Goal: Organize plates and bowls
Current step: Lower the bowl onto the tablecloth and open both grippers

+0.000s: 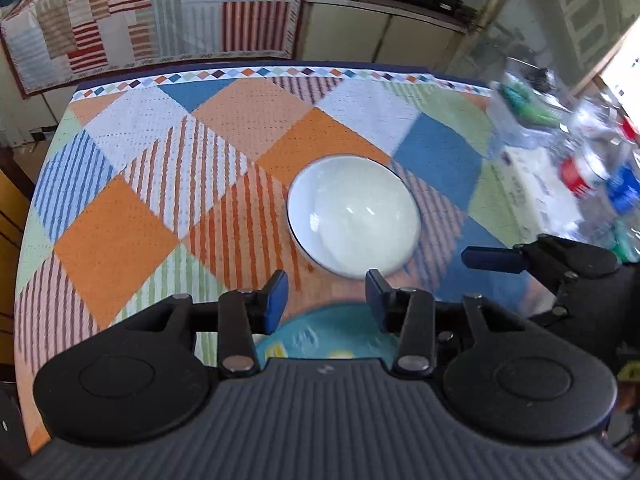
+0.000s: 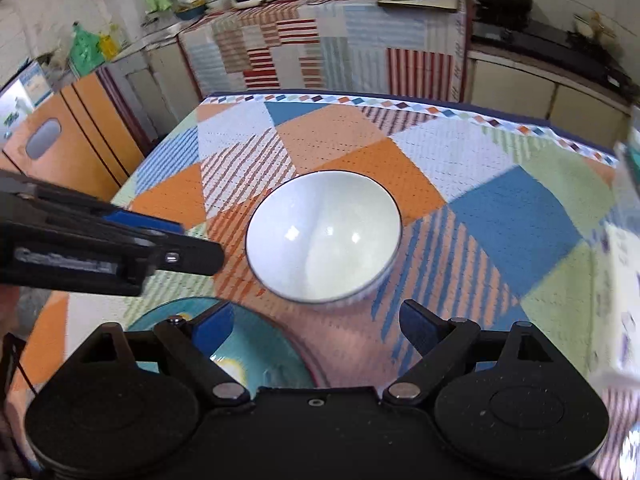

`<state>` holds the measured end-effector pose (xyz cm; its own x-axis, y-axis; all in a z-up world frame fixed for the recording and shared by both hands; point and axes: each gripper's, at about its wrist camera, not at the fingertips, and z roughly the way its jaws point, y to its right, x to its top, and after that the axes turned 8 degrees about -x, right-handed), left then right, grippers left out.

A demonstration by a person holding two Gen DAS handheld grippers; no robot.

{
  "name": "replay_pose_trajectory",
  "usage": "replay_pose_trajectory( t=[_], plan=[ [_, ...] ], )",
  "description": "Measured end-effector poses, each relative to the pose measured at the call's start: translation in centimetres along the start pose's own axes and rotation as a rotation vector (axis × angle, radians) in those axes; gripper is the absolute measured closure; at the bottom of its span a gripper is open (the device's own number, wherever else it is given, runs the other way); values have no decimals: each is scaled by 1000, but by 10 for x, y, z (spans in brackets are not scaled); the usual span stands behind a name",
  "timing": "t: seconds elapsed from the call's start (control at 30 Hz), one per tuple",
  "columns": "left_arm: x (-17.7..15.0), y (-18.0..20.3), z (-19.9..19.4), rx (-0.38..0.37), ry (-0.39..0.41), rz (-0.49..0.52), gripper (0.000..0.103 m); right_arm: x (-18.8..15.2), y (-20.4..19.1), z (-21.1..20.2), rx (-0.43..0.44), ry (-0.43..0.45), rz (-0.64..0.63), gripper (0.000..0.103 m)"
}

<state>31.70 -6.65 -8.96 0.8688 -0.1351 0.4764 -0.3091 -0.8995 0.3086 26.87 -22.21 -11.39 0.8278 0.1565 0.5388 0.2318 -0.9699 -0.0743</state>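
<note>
From the left wrist, the left gripper (image 1: 327, 292) hung with its blue pads apart and nothing between them. The white bowl (image 1: 354, 216) sat upright on the patchwork tablecloth (image 1: 120, 232) just beyond its fingertips, with the teal plate (image 1: 320, 338) beneath the jaws. From the right wrist, the right gripper (image 2: 316, 326) stood spread wide and empty; the bowl (image 2: 323, 237) lay ahead and the plate (image 2: 256, 344) under its left finger.
</note>
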Motion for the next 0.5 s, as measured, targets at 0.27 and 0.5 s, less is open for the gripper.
replay_pose_trajectory(
  t=[0.27,0.5],
  plan=[
    [-20,26,-69,63,-23,156,53,-20,-5,-66,-49,-27,-22,11],
    [-38,53,-104,21,-63,232,47,-42,-7,-141,-149,-25,-107,11]
  ],
)
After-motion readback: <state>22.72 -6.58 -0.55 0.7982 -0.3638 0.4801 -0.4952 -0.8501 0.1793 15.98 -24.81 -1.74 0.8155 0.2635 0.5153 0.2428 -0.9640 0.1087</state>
